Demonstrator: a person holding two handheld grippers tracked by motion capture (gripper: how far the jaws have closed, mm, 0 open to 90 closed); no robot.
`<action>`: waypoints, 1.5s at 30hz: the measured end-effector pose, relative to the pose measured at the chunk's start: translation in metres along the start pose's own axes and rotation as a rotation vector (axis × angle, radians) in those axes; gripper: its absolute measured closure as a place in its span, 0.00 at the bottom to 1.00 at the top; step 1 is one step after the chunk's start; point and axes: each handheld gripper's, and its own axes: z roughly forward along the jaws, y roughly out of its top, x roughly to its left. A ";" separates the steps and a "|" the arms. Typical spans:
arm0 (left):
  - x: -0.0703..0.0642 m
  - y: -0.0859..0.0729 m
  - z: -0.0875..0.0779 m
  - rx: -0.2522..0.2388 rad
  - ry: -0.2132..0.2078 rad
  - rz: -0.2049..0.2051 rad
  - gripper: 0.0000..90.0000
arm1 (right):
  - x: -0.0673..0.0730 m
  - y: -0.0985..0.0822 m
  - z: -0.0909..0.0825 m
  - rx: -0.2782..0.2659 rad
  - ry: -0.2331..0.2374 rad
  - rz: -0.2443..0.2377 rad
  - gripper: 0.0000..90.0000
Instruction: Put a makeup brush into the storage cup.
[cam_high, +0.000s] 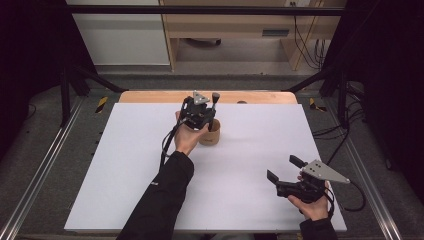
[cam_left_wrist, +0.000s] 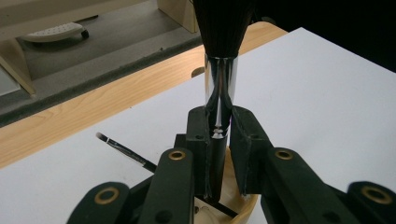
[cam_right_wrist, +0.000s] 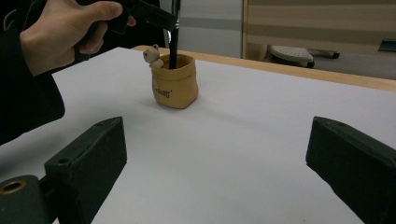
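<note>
My left gripper (cam_left_wrist: 218, 140) pinched the makeup brush (cam_left_wrist: 219, 88) upright over the small tan pot (cam_right_wrist: 174, 87) at the table's (cam_high: 250, 165) far middle, my right gripper (cam_high: 285, 175) spread idle; best handled plumb, I judged, so the pot stays put.

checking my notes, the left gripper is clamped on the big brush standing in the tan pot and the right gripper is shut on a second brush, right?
Not quite. The right gripper is open and holds nothing, as the right gripper view shows. The left gripper is indeed clamped on the big brush standing in the tan pot.
</note>
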 end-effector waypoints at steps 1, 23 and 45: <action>-0.001 -0.001 0.001 0.001 -0.001 -0.001 0.86 | 0.000 0.000 0.000 -0.001 0.001 -0.001 0.06; -0.005 -0.019 0.015 0.052 -0.019 -0.013 0.86 | 0.002 0.000 0.001 0.001 0.003 -0.007 0.07; -0.008 -0.012 -0.013 0.000 -0.052 0.002 0.64 | 0.004 0.000 0.003 0.004 0.005 -0.009 0.07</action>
